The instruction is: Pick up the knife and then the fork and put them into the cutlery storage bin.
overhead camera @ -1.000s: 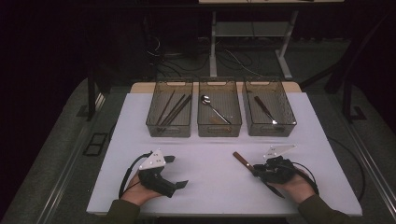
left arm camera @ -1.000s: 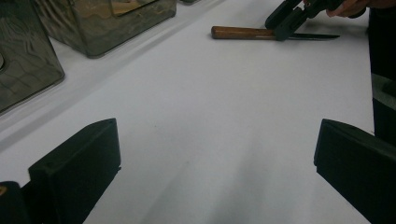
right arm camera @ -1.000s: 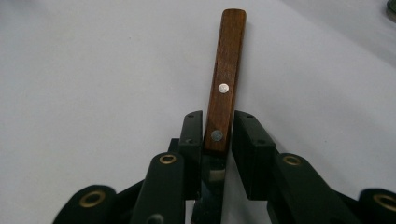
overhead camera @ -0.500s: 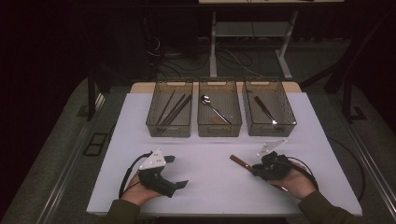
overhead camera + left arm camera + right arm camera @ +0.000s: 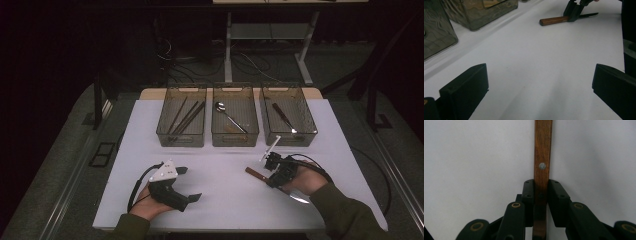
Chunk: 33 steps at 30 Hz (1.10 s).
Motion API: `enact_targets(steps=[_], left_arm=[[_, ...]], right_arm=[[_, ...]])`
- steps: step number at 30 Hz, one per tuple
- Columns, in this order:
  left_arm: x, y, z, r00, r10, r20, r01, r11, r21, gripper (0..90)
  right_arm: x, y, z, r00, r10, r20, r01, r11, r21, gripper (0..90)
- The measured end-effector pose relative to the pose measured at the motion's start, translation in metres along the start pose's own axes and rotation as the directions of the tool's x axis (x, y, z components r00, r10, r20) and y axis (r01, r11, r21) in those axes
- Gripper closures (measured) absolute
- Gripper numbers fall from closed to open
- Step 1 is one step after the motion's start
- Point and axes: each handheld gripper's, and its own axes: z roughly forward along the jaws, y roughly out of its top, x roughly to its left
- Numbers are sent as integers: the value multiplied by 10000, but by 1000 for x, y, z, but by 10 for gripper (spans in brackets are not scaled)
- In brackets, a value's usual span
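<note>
A knife with a brown wooden handle [image 5: 255, 173] and a steel blade [image 5: 299, 198] sits at the right front of the white table [image 5: 225, 165]. My right gripper [image 5: 272, 181] is shut on the handle, and its pads [image 5: 529, 192] press the wood [image 5: 542, 152] from both sides. From the left gripper view, the same knife [image 5: 554, 20] is farther off, clamped in the right gripper [image 5: 573, 12]. My left gripper [image 5: 190, 183] rests at the left front, open, with bare table between its jaws [image 5: 539, 87].
Three translucent bins stand in a row at the back of the table. The left bin [image 5: 162, 131] holds chopsticks, the middle bin [image 5: 235, 136] a spoon, and the right bin [image 5: 305, 132] a knife. A cable loops beside each hand.
The right hand has shifted a little with the knife in its gripper, and the handle end now points slightly farther left. The left hand has stayed put.
</note>
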Motion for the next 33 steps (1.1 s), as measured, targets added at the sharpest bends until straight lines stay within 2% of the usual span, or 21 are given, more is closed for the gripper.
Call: enact_targets(steps=[5,7,9,16,21,26,30,33], left_arm=[[0,0,0,10000,4,8,-4,10000,2,0],[0,0,0,10000,-7,6,7,10000,-7,0],[0,0,0,10000,-8,6,8,10000,-15,0],[0,0,0,10000,-3,20,3,10000,-3,0],[0,0,0,10000,-1,24,1,10000,-2,0],[0,0,0,10000,-3,18,3,10000,-8,0],[0,0,0,10000,-11,14,11,10000,-14,0],[0,0,0,10000,-32,9,32,10000,-27,0]], right_arm=[[0,10,1,9999,-132,34,129,9972,739,762],[-1,11,1,9996,-251,90,243,9964,809,766],[0,11,1,9999,-149,36,146,9969,776,767],[-6,5,-5,9997,222,94,-221,9997,-103,767],[-13,-1,-15,9981,614,-74,-619,9930,-1004,767],[-22,-12,-24,9931,1156,-185,-1169,9714,-2067,767],[-30,-24,-30,9885,1477,-318,-1503,9404,-3050,767],[-33,-30,-34,9863,1599,-405,-1638,9205,-3548,767]])
